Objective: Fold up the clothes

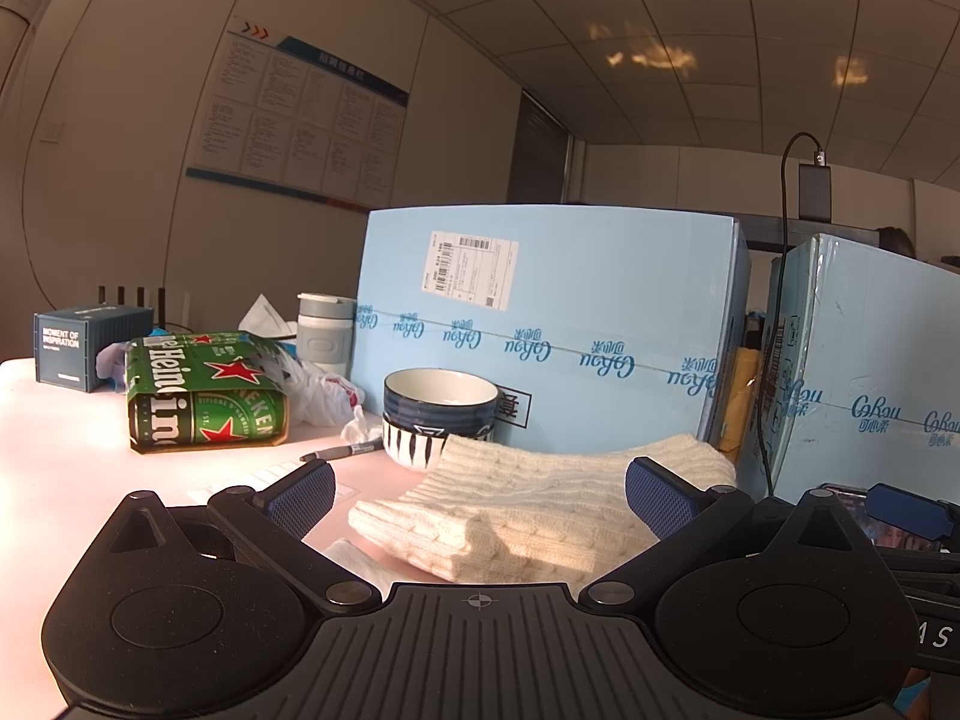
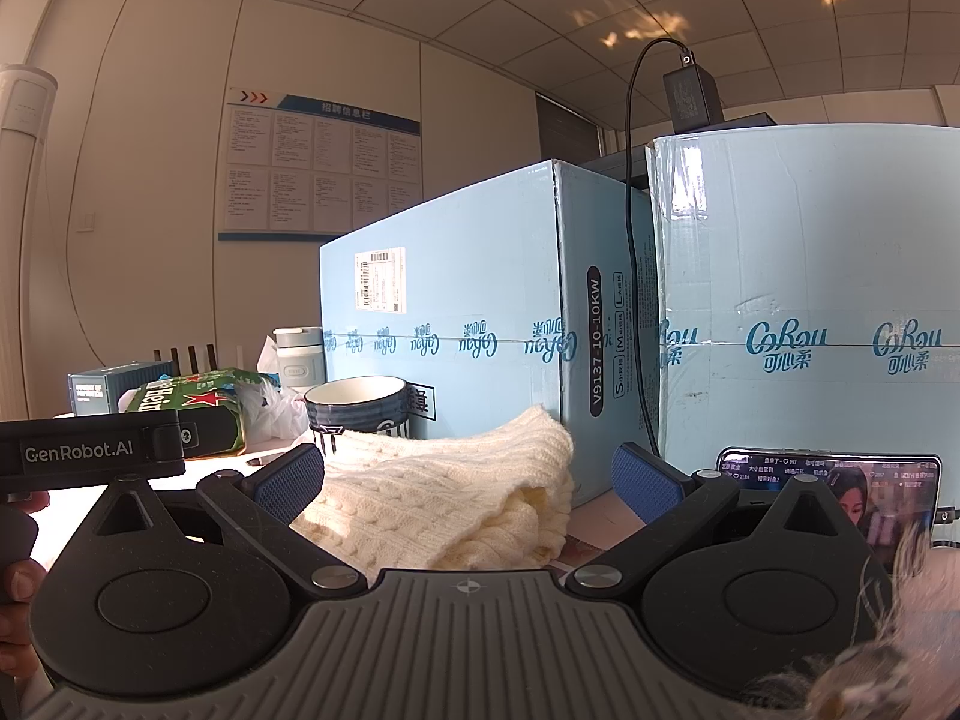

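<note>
- The left gripper (image 1: pixel 480 495) stands with its jaws spread wide and nothing between the blue pads; the right gripper (image 2: pixel 468 483) is likewise released, pads apart and clear of the cloth.
- Just beyond both lies the cream cable-knit sweater (image 1: pixel 540 504), on the pale table (image 1: pixel 66 468) in stacked layers, its near edges roughly lined up. That lie fits a fold already made as well as one part-way through; the pictures do not settle which.
- Handling, as a judgement: a thick, soft, limp knit, light, not slippery and not fragile. It will sag and stretch if lifted by one point, so a layered edge or corner is the better hold, pinching through all the plies.
- Behind it: stacked bowls (image 1: pixel 441 405), a marker pen (image 1: pixel 342 452), a Heineken can pack (image 1: pixel 204 390), a grey tumbler (image 1: pixel 324 330), then the blue CoRou cartons (image 1: pixel 540 324).
- The right wrist view alone shows the sweater's open layered end (image 2: pixel 540 510) and a phone (image 2: pixel 840 498) playing video; the left view alone shows the marker pen.
</note>
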The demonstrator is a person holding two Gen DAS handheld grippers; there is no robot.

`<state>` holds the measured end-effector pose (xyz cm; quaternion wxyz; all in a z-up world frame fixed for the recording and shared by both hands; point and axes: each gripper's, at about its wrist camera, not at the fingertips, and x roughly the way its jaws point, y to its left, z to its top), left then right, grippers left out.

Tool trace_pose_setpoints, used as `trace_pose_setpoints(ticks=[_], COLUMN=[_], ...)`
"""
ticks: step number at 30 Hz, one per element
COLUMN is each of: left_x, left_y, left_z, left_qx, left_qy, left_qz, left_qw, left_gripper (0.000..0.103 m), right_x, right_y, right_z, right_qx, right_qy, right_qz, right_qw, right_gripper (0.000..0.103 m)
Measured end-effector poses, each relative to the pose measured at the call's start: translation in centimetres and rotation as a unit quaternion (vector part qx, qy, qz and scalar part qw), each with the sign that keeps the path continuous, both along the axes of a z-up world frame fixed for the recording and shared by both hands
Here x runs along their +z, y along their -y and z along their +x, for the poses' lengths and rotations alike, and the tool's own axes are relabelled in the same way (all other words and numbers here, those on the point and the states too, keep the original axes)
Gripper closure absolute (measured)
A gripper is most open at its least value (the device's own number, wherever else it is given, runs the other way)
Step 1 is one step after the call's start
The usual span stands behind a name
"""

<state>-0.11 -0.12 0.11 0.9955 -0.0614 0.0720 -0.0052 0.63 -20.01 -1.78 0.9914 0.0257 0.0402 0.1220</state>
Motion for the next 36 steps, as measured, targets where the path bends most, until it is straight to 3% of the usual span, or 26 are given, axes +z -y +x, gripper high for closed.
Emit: trace_pose_setpoints(ticks=[11, 17, 22, 31, 36], left_x=[0.2, 0.3, 0.3, 0.3, 0.2], left_y=[-0.2, -0.4, -0.5, -0.5, -0.6], left_z=[-0.6, -1.3, -2.2, -4.0, -4.3], left_qx=[-0.009, -0.024, -0.047, -0.105, -0.147], left_qy=[0.023, 0.05, 0.081, 0.155, 0.176], left_qz=[-0.004, -0.014, -0.021, -0.029, -0.036], left_qw=[0.9997, 0.9984, 0.9953, 0.9819, 0.9728], left_gripper=[0.0, 0.0, 0.0, 0.0, 0.0], right_x=[0.1, 0.4, 1.1, 1.8, 2.5], right_y=[0.0, 1.0, 1.1, 0.3, 2.2], right_z=[-1.6, -2.8, -4.8, -9.5, -12.8], right_qx=[-0.046, -0.088, -0.116, -0.141, -0.157], right_qy=[0.035, 0.033, 0.038, 0.036, 0.013], right_qz=[-0.002, 0.044, 0.046, 0.031, 0.071], right_qw=[0.998, 0.995, 0.991, 0.989, 0.985], right_gripper=[0.0, 0.0, 0.0, 0.0, 0.0])
